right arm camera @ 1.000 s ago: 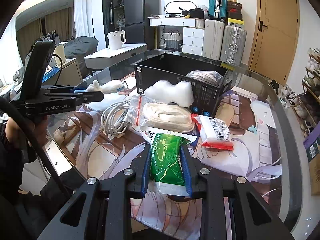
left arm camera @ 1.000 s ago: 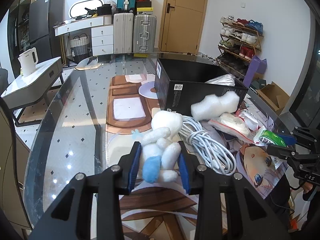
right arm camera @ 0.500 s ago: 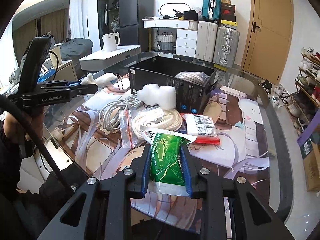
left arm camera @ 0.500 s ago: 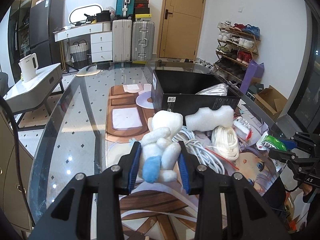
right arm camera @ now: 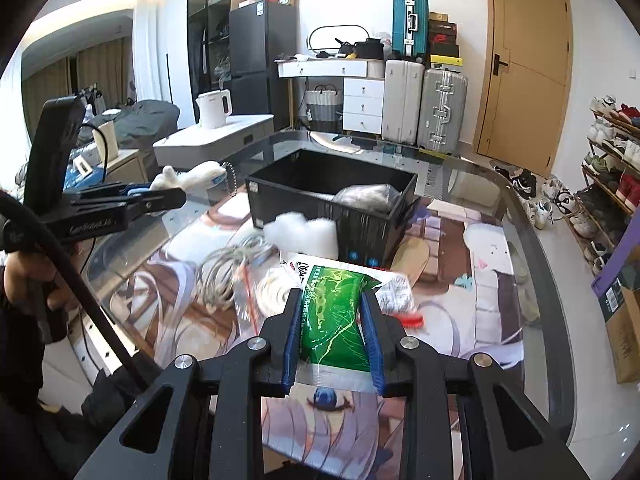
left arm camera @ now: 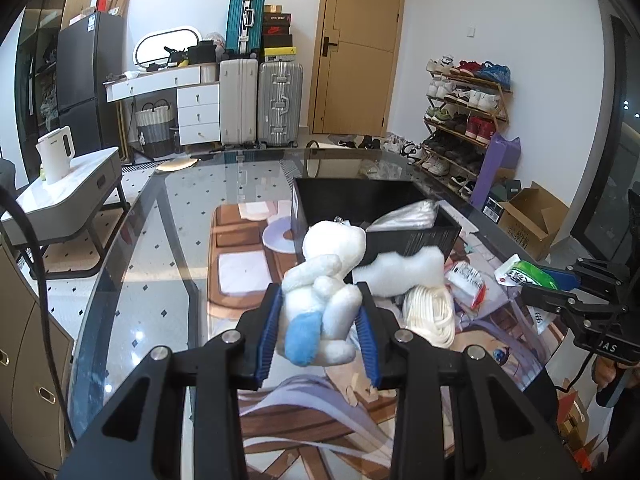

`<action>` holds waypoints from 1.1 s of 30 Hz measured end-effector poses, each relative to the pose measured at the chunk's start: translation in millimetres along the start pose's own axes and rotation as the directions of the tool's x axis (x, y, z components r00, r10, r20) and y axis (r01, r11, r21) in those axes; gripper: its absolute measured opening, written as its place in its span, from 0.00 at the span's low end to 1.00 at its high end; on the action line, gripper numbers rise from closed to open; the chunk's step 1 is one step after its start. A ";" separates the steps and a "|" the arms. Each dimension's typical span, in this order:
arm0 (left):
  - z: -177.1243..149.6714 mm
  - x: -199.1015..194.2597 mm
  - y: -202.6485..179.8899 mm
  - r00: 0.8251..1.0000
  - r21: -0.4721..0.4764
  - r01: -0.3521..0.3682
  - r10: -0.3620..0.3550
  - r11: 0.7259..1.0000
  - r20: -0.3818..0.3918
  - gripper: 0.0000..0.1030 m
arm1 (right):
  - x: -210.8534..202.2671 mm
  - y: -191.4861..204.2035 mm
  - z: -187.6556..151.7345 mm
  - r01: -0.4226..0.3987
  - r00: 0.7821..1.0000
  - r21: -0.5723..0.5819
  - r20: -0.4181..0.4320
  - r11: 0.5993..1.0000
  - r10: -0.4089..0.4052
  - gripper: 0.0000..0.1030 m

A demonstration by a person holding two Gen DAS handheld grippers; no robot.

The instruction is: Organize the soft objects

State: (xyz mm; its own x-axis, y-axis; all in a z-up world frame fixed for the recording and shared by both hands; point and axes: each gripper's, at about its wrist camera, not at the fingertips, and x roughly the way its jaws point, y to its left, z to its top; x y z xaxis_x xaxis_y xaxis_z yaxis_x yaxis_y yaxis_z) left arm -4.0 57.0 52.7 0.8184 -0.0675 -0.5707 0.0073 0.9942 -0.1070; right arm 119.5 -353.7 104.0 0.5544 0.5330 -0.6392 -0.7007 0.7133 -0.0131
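1. White plush toy (left arm camera: 320, 296) with a pale blue patch, clamped between the blue-padded fingers of the left gripper (left arm camera: 318, 330); held up off the table, short of the black box. It also shows in the right wrist view (right arm camera: 192, 174), sticking out past the gripper tips.
2. Green packet (right arm camera: 334, 316) with white printed ends, pinched at its sides by the right gripper (right arm camera: 332, 338); carried above the mat, clear of the surface. From the left wrist view the same packet (left arm camera: 528, 276) shows at the right gripper's tips.
3. Black box (right arm camera: 332, 204), open-topped, standing on the glass table (left arm camera: 160, 240); a clear bag of pale material (right arm camera: 370, 196) lies inside against the near-right wall.
4. White fluffy wad (right arm camera: 302, 232), resting on the mat and touching the box's outer front wall.
5. Grey-white cable coil (right arm camera: 228, 268), loose on the mat, left of the wad.
6. Bagged cream cord (left arm camera: 430, 316), in a clear zip bag, just beside the cable coil.
7. Small white packet with red edge (left arm camera: 466, 284), lying on the mat near the box's corner.
8. Printed cartoon mat (right arm camera: 460, 300), spread under all the loose items on the table.
9. White kettle (left arm camera: 56, 154), on a low side table well apart from the work area.
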 end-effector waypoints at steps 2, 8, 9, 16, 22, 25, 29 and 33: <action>5.4 0.5 -1.3 1.000 0.000 0.001 -0.001 1.000 0.008 0.33 | 2.0 -2.5 6.9 0.002 1.000 0.004 0.008 1.000 -0.002 0.27; 21.9 7.4 -4.2 0.999 0.004 0.008 -0.008 1.000 0.033 0.33 | 11.1 -12.0 29.8 0.003 0.999 0.013 0.032 1.000 -0.004 0.27; 24.4 9.5 -4.4 0.999 0.003 0.010 -0.010 1.000 0.035 0.33 | 12.4 -12.5 32.3 0.004 0.999 0.013 0.033 1.000 -0.004 0.27; 41.5 24.8 -9.0 0.999 0.003 0.022 -0.022 1.000 0.045 0.33 | 25.0 -24.3 54.8 0.006 0.999 0.009 0.044 1.000 -0.006 0.27; 53.6 40.7 -10.8 0.999 0.008 0.025 -0.025 1.000 0.041 0.33 | 40.0 -30.8 69.6 0.000 0.999 -0.006 0.039 1.000 0.001 0.27; 57.6 48.6 -9.5 0.999 0.005 0.028 -0.029 1.000 0.036 0.33 | 48.0 -31.7 76.3 -0.006 0.999 -0.016 0.037 1.000 0.006 0.27; 60.8 59.9 -11.2 0.999 0.006 0.031 -0.031 1.000 0.027 0.33 | 58.7 -32.8 85.5 -0.012 1.000 -0.028 0.029 1.000 0.012 0.27; 64.4 71.6 -12.5 0.999 0.007 0.037 -0.037 0.999 0.017 0.33 | 71.3 -35.9 91.5 -0.016 1.000 -0.041 0.017 0.999 0.016 0.27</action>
State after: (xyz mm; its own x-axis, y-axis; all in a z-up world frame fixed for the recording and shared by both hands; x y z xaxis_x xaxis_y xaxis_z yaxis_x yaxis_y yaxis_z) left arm 91.6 45.2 65.6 0.8274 -0.1024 -0.5522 0.0414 0.9917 -0.1218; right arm 225.3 -299.6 129.2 0.5505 0.5523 -0.6260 -0.7270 0.6858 -0.0342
